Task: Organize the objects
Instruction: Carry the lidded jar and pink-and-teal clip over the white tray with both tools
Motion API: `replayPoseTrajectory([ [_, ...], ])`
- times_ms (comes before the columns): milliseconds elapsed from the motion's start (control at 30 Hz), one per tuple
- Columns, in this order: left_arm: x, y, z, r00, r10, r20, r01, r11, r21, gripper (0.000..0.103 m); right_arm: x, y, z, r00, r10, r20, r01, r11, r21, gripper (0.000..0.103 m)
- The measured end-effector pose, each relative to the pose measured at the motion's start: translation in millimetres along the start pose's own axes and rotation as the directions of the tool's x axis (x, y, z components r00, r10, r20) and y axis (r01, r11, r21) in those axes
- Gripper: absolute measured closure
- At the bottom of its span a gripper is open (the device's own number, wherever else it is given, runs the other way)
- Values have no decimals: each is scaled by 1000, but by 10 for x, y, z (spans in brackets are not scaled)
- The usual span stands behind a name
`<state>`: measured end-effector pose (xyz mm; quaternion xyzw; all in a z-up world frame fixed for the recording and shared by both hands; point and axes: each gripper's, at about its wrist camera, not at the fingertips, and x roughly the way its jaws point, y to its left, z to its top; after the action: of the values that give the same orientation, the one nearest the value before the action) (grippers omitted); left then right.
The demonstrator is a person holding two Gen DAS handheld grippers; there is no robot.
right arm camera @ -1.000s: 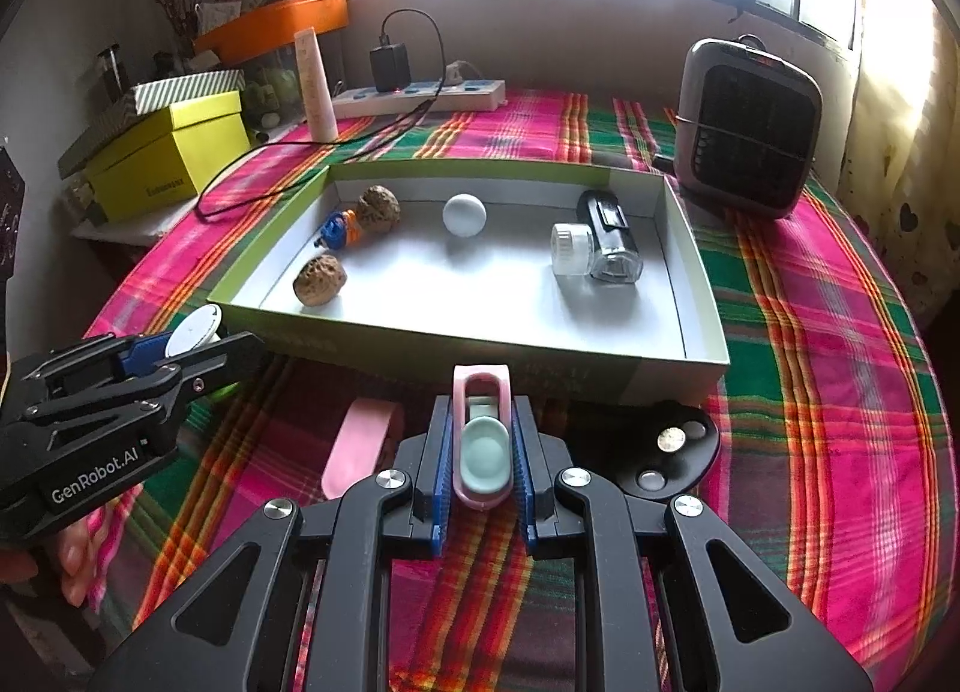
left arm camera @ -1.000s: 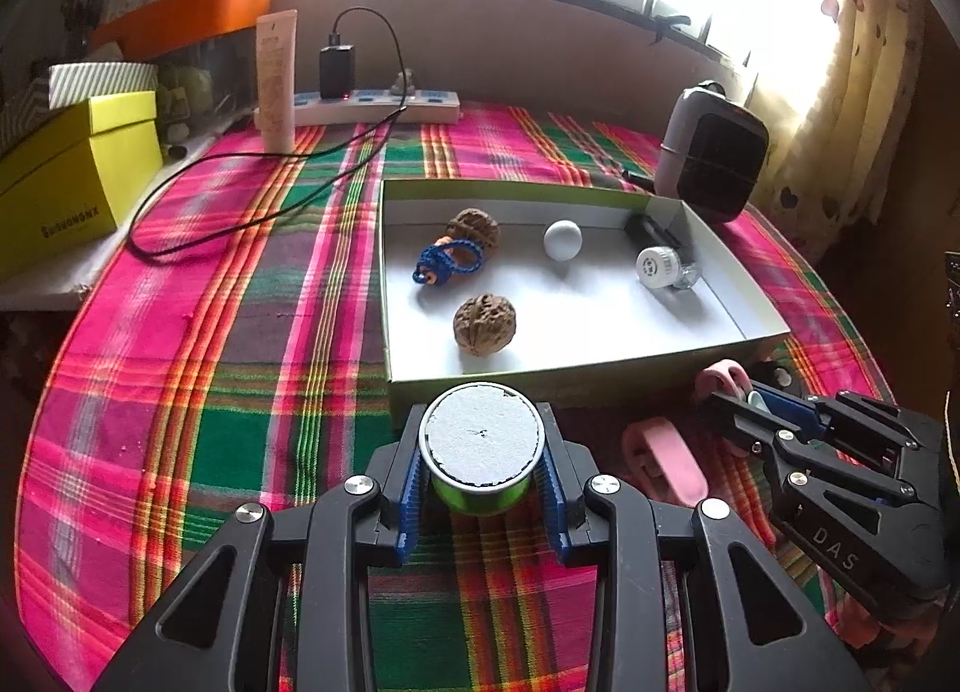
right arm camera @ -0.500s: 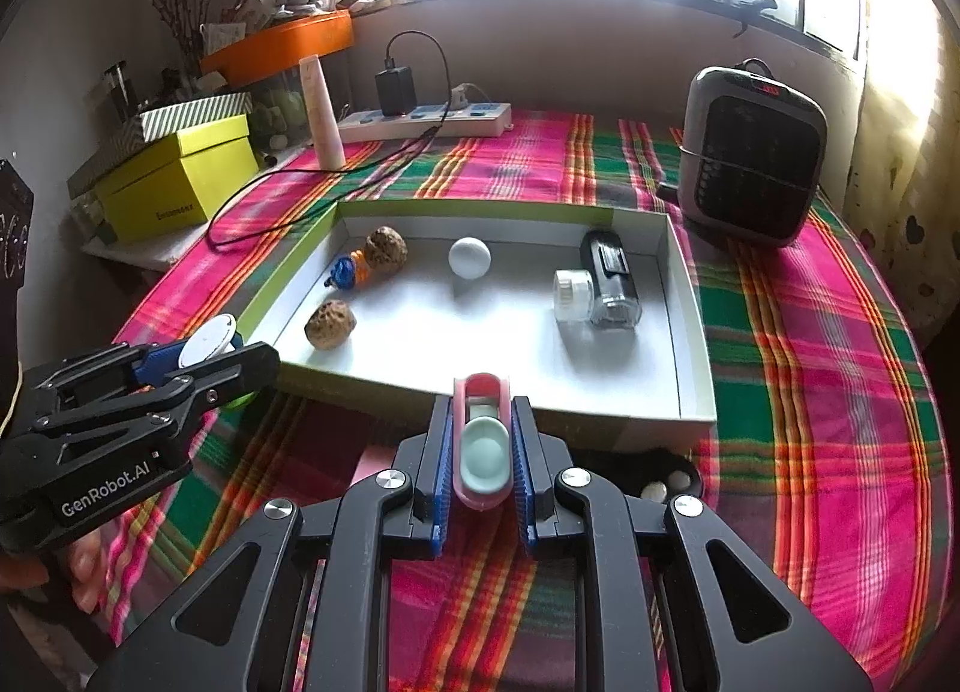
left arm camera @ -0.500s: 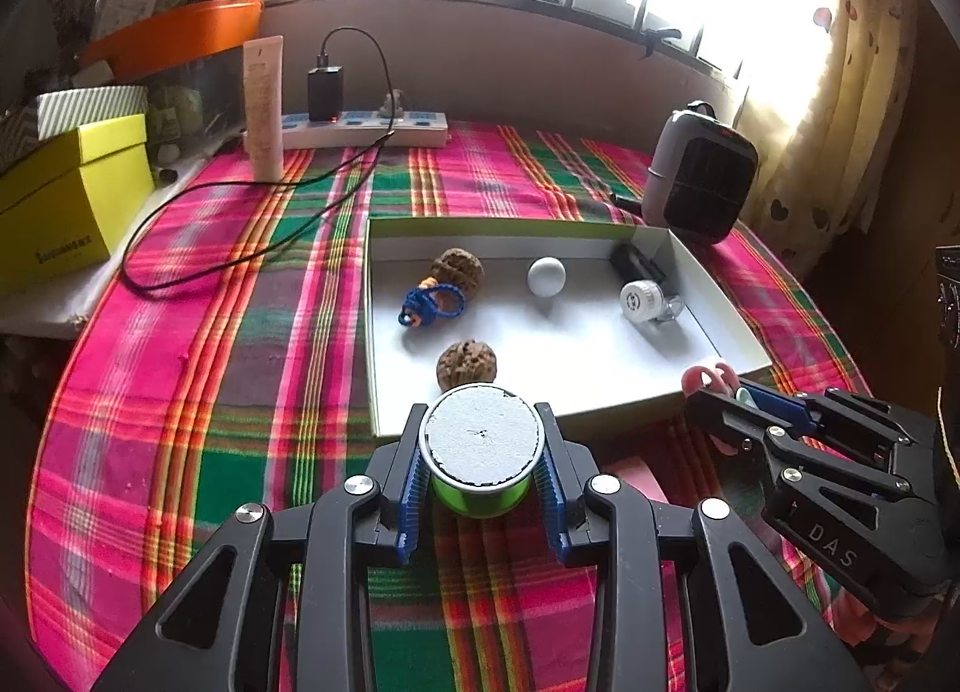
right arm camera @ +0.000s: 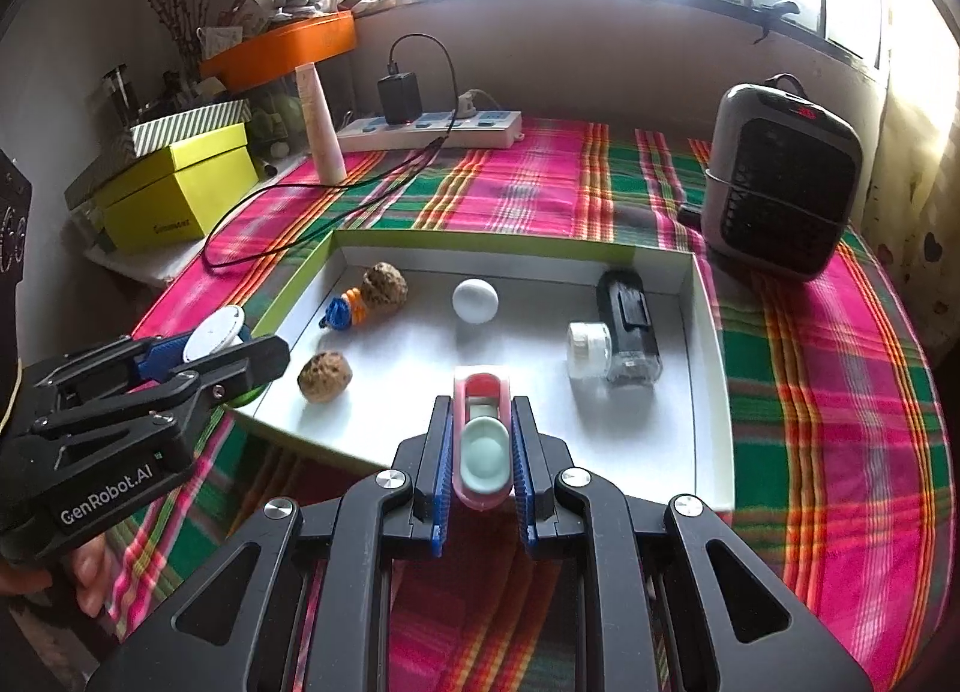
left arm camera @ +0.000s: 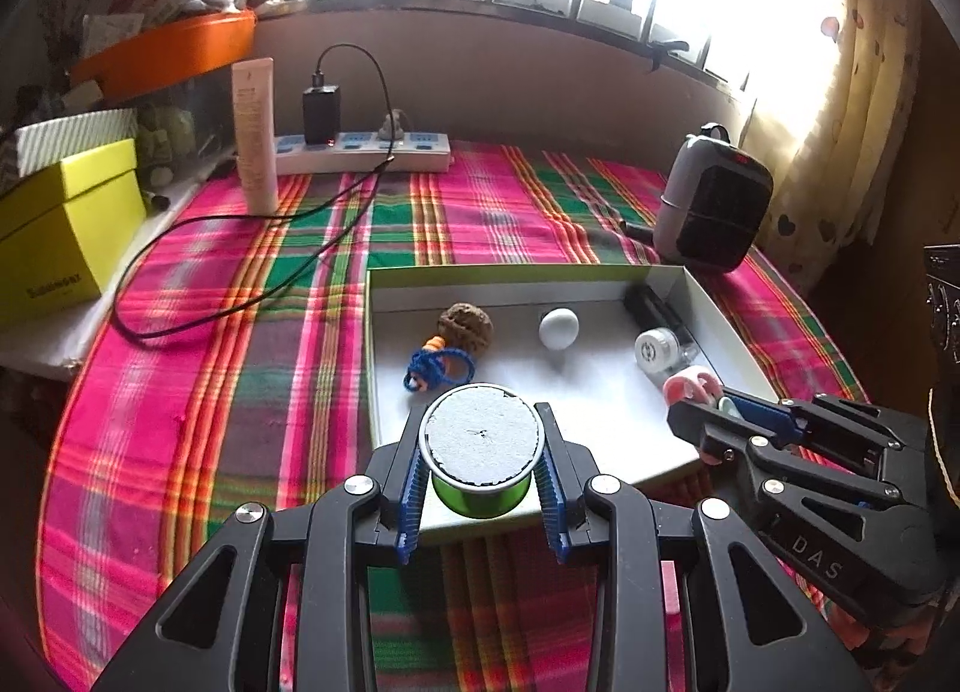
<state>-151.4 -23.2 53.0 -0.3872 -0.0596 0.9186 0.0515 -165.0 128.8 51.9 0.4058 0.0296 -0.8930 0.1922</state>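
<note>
My left gripper (left arm camera: 480, 452) is shut on a green spool with a white top (left arm camera: 479, 441), held above the near left edge of the white tray (left arm camera: 714, 302). My right gripper (right arm camera: 482, 440) is shut on a pink clip with a pale green pad (right arm camera: 483, 440), held over the tray's (right arm camera: 711, 392) near side. In the tray lie two walnuts (right arm camera: 324, 376) (right arm camera: 385, 284), a blue and orange charm (right arm camera: 342, 311), a white ball (right arm camera: 475, 300), a small white-capped jar (right arm camera: 589, 349) and a black device (right arm camera: 627, 320).
A grey heater (right arm camera: 780, 182) stands at the back right. A power strip with charger (right arm camera: 432, 125), a white tube (right arm camera: 321, 122) and a black cable (left arm camera: 240, 248) lie at the back. A yellow box (left arm camera: 54, 236) sits left of the plaid cloth.
Both grippers have risen and moved forward with their loads, from in front of the tray to over its near edge. The pink piece left on the cloth is out of view.
</note>
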Motion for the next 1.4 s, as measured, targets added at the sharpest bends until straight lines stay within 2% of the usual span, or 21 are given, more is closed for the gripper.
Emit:
replayPoseTrajectory([
  [500,370,44,213,999,9,-33,-9,1000,6,73,317,-22,191,999,0,-44,-1,1000,-12,85],
  [967,597,85,238,997,24,-78,-23,1000,14,72,526,0,267,997,-7,-76,4,1000,-29,85],
  [1400,654,64,261,996,56,-69,-53,998,46,73,638,19,269,996,-13,-91,10,999,-37,84],
])
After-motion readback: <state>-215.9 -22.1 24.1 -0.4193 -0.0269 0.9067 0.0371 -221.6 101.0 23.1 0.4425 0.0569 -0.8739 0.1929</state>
